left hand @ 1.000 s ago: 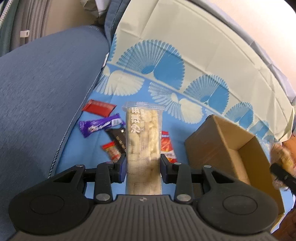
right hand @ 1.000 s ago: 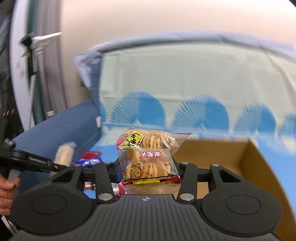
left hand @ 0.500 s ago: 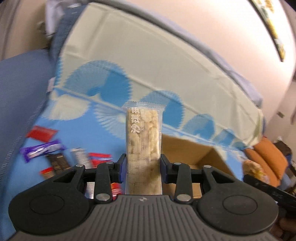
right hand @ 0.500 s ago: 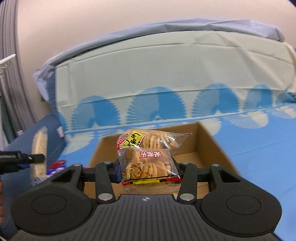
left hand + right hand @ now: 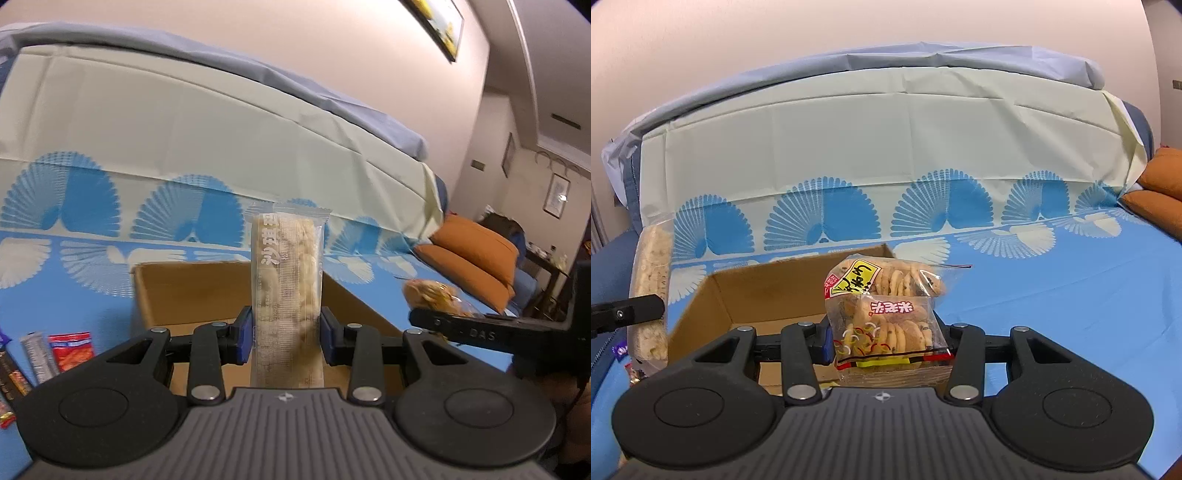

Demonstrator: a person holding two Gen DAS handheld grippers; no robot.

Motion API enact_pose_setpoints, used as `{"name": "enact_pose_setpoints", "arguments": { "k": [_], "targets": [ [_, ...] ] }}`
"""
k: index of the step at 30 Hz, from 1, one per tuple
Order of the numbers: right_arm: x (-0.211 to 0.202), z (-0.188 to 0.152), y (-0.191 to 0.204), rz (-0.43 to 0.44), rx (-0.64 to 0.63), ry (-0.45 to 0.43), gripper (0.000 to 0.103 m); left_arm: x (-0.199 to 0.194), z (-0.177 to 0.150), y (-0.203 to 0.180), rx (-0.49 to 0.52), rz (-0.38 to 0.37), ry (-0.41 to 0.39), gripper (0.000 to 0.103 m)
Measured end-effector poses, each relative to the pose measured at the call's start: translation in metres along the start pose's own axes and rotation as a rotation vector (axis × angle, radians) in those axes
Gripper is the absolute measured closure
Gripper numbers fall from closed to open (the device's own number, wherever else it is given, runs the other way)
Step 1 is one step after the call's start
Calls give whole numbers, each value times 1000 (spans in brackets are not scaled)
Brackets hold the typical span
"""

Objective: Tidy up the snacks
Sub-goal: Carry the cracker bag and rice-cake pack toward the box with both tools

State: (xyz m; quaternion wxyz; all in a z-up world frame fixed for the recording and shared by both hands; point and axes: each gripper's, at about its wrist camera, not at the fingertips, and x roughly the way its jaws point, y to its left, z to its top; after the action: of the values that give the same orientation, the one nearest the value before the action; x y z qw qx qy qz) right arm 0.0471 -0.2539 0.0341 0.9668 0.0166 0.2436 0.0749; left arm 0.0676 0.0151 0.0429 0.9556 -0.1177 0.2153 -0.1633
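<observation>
Left wrist view: left gripper (image 5: 286, 332) clamps an upright clear-wrapped rice bar (image 5: 286, 291) above the near rim of the open cardboard box (image 5: 192, 291). Right gripper (image 5: 886, 341) clamps a cookie bag (image 5: 886, 317) over the box's right wall. Loose snack packets (image 5: 55, 354) lie left of the box; blue cloth (image 5: 1052, 314) to its right is bare.

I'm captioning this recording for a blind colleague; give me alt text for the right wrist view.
The right gripper grips a clear bag of cookies upright, just in front of an open cardboard box on a blue fan-patterned cloth. At left, the left gripper holds a pale snack bar.
</observation>
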Motion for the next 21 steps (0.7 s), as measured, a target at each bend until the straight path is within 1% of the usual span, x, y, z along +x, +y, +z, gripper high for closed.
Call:
{"name": "enact_pose_setpoints", "arguments": {
  "k": [8, 21],
  "targets": [
    [-1, -1, -1, -1, -34, -5, 56, 13, -4, -5, -14, -12, -7, 63],
    [-5, -5, 7, 4, -113, -14, 56, 18, -4, -10, -18, -24, -7, 63]
  ]
}}
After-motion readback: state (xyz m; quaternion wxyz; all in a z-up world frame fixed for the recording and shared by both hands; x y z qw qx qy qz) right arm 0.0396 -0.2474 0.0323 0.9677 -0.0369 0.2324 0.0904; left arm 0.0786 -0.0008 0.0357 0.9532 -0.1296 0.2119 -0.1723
